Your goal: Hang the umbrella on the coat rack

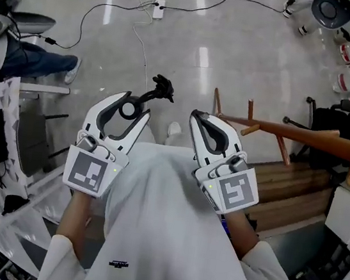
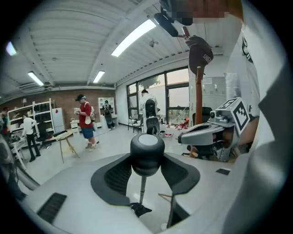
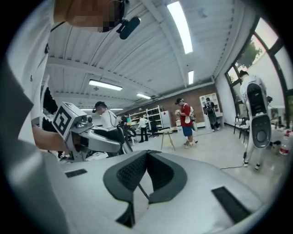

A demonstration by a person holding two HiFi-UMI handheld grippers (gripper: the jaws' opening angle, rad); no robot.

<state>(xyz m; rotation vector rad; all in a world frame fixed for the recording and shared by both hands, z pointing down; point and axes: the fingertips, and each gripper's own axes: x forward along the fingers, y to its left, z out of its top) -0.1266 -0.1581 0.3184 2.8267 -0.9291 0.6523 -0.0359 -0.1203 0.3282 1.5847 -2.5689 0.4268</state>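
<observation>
My left gripper (image 1: pixel 128 102) is shut on the umbrella's round black handle (image 1: pixel 128 109), which has a pale cap. A thin shaft runs from it to the black far end (image 1: pixel 163 89) over the floor. In the left gripper view the handle (image 2: pixel 147 157) fills the gap between the dark pads (image 2: pixel 116 176), and the shaft drops away below it. My right gripper (image 1: pixel 197 115) hovers beside it, shut with nothing in it; its jaws meet in the right gripper view (image 3: pixel 146 153). The wooden coat rack (image 1: pixel 292 132), with several pegs, stands at the right; a dark cap (image 2: pixel 200 54) hangs on its pole.
A cable and power strip (image 1: pixel 158 9) lie on the grey floor ahead. A seated person's leg (image 1: pixel 40 62) and a chair are at the left. A white robot (image 1: pixel 332 11) is at top right, wooden boards (image 1: pixel 291 188) at the right. Several people stand across the room.
</observation>
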